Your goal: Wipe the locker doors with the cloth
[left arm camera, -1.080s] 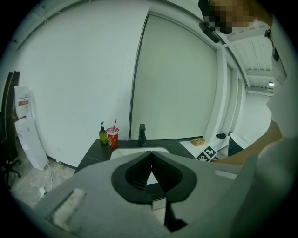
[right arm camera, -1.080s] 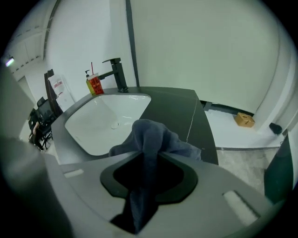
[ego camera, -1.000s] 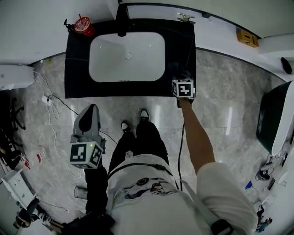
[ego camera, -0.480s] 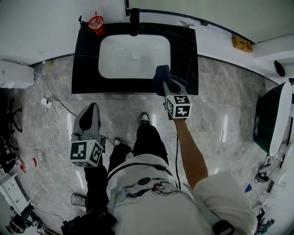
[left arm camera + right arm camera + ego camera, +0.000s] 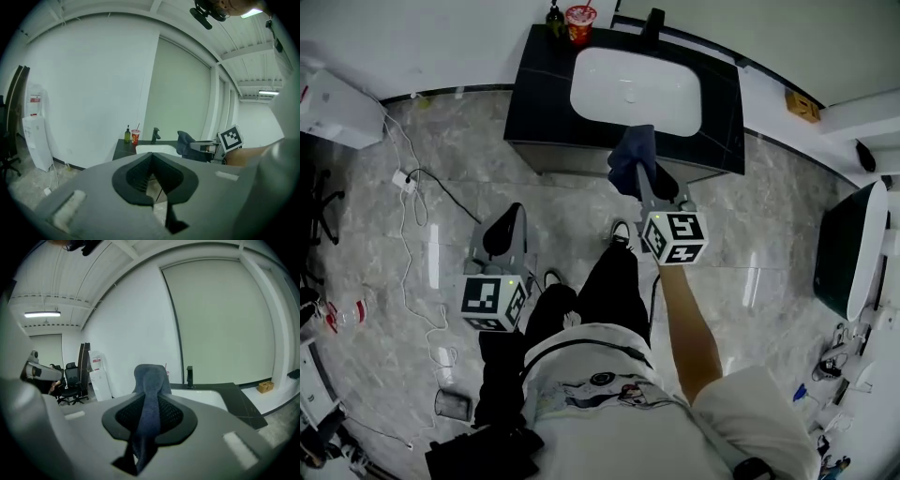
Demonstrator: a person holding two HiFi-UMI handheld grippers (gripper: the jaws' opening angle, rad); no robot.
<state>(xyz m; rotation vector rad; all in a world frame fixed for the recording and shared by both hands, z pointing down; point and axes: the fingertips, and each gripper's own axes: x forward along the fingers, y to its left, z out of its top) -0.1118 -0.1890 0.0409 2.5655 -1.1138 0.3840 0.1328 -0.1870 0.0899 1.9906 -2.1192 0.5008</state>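
A dark blue cloth (image 5: pixel 633 155) hangs bunched from my right gripper (image 5: pixel 641 176), which is raised in front of the black sink counter (image 5: pixel 546 105). In the right gripper view the cloth (image 5: pixel 150 380) runs between the pads and out past the tips, and the jaws have just been closing tighter on it. My left gripper (image 5: pixel 507 223) is held lower at the left over the floor, jaws together with nothing in them (image 5: pixel 151 157). In the left gripper view the cloth (image 5: pixel 185 141) shows to the right. No locker doors are in view.
The white basin (image 5: pixel 636 89) has a black faucet (image 5: pixel 654 21) behind it, and a red cup (image 5: pixel 579 21) with a bottle stands at its left. A white cabinet (image 5: pixel 333 108) and cables (image 5: pixel 417 202) lie left. A dark bin (image 5: pixel 848 248) stands right.
My right gripper has lifted off the counter's right side with the cloth and come toward me. The left gripper shifted too, and the sink now sits farther up in the view.
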